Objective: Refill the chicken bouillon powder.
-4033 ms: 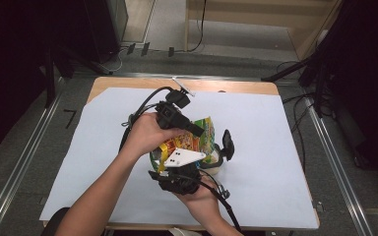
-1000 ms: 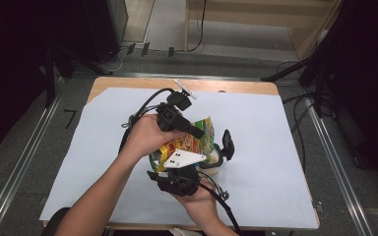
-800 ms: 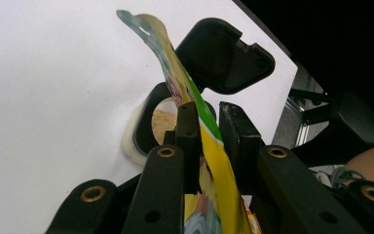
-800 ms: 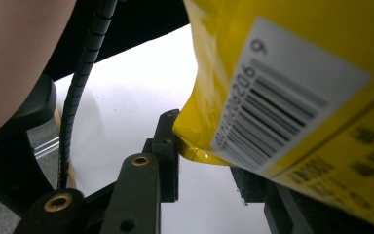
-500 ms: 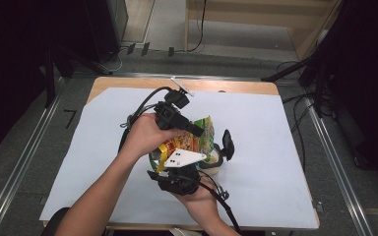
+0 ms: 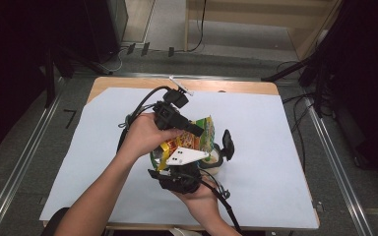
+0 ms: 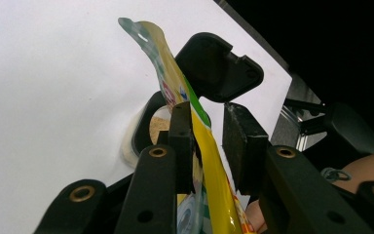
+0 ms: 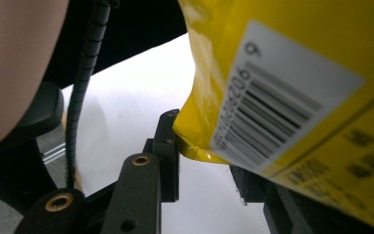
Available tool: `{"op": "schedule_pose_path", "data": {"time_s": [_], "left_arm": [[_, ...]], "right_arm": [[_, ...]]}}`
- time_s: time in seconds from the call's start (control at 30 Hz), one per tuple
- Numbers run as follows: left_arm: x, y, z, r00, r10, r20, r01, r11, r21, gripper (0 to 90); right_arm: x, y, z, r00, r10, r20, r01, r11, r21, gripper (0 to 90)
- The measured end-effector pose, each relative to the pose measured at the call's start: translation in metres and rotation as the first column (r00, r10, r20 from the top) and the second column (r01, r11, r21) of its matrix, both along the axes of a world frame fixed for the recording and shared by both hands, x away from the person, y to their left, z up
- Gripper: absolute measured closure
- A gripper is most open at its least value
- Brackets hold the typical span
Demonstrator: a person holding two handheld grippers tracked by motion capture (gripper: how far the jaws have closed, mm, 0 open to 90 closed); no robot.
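In the high view, the left gripper (image 6: 189,129) comes in from the upper left, its black body held in the person's left hand (image 6: 145,136), and its jaws lie over the upper part of a yellow and green snack bag (image 6: 197,139). The right gripper (image 6: 189,164) sits just below the bag, cupped from underneath by the right hand (image 6: 199,196), with its grey three-cornered plate (image 6: 187,156) lying across the bag's lower half. The bag stands between the two grippers, its long axis running from the right gripper up toward the left one, and its top edge leans toward the far right of the white table sheet (image 6: 275,147). A black, round-edged part (image 6: 227,144) stands just to the right of the bag.

In the left gripper view, the bag (image 7: 199,141) rises between the two black jaws as a thin sheet seen edge on, its sealed end with a hang hole pointing up and away from the jaws. It lies against the left pad (image 7: 181,146); a clear gap separates it from the right pad (image 7: 243,146). The jaws stand narrow and have just been easing apart, so the bag is between them without being pinched. Beyond the pads, a black rounded piece (image 7: 219,66) overlaps the bag's far edge.

In the right gripper view, the bag's yellow back with a barcode label (image 8: 282,97) hangs close above the jaws. Its lower corner dips down between the left pad (image 8: 168,151) and the right pad (image 8: 248,185), touching the left one. The jaws are narrowly set; whether they truly pinch that corner I cannot tell.
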State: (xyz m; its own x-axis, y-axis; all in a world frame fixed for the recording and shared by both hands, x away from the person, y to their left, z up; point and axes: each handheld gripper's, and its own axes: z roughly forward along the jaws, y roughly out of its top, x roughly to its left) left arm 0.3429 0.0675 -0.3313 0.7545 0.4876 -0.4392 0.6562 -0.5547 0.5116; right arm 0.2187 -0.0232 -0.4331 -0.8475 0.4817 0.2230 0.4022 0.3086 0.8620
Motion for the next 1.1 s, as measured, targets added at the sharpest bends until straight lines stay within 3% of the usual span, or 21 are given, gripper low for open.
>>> {"op": "schedule_pose_path", "data": {"time_s": [0.3, 0.5, 1.1], "left_arm": [[0.0007, 0.0003, -0.0012, 0.9999, -0.008, 0.007, 0.008, 0.9999, 0.010, 78.9], [-0.0013, -0.0015, -0.0018, 0.9996, -0.013, 0.024, 0.013, 0.9997, 0.020, 81.4], [-0.0008, -0.0001, -0.0004, 0.9997, -0.011, 0.023, 0.010, 0.9997, 0.021, 81.2]], "right_arm": [[-0.0005, 0.0008, 0.0002, 0.9999, 0.004, 0.015, -0.004, 0.9999, -0.011, 69.1], [0.0020, 0.0007, -0.0036, 0.9994, -0.006, 0.033, 0.007, 0.9989, -0.047, 69.3], [0.0007, 0.0015, 0.0005, 0.9997, 0.009, 0.024, -0.008, 0.9994, -0.035, 69.2]]}}
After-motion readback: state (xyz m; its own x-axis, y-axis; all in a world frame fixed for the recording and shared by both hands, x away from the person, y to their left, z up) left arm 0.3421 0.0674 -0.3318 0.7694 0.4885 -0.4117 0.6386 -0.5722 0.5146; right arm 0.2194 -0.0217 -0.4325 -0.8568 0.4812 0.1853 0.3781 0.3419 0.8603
